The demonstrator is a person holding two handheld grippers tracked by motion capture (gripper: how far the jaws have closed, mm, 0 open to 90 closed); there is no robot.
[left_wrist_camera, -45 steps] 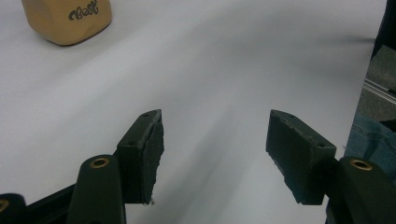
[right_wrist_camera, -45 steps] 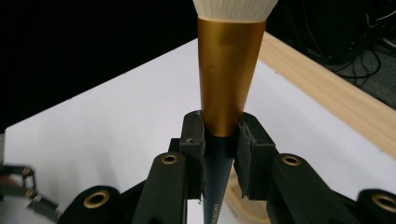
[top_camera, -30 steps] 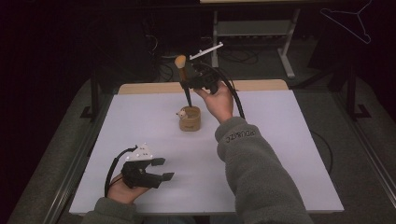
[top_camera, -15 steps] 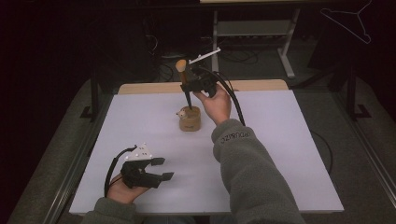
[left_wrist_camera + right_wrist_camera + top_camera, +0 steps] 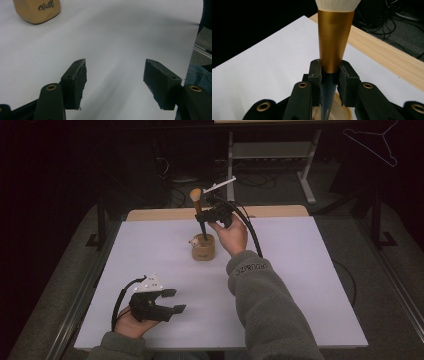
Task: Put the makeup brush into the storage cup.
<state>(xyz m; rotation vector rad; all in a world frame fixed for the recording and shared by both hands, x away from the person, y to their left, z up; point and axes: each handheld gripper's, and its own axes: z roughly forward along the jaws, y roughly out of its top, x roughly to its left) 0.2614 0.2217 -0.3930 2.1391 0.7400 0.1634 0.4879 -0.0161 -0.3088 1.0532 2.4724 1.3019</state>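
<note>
The right gripper (image 5: 204, 216) is clamped on the dark handle of a makeup brush (image 5: 198, 206), holding it upright just above the tan holder (image 5: 203, 248) at the far middle of the white counter (image 5: 300, 285), while the left gripper (image 5: 172, 301), jaws apart, rests near the left front edge.

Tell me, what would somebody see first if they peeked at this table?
Probably the big makeup brush with its gold collar and fluffy tip, held upright in the right tongs, just above a little wooden cup in the middle of the white table. Next, the left tongs, wide open with nothing between them, rest near the table's front left corner.
</note>
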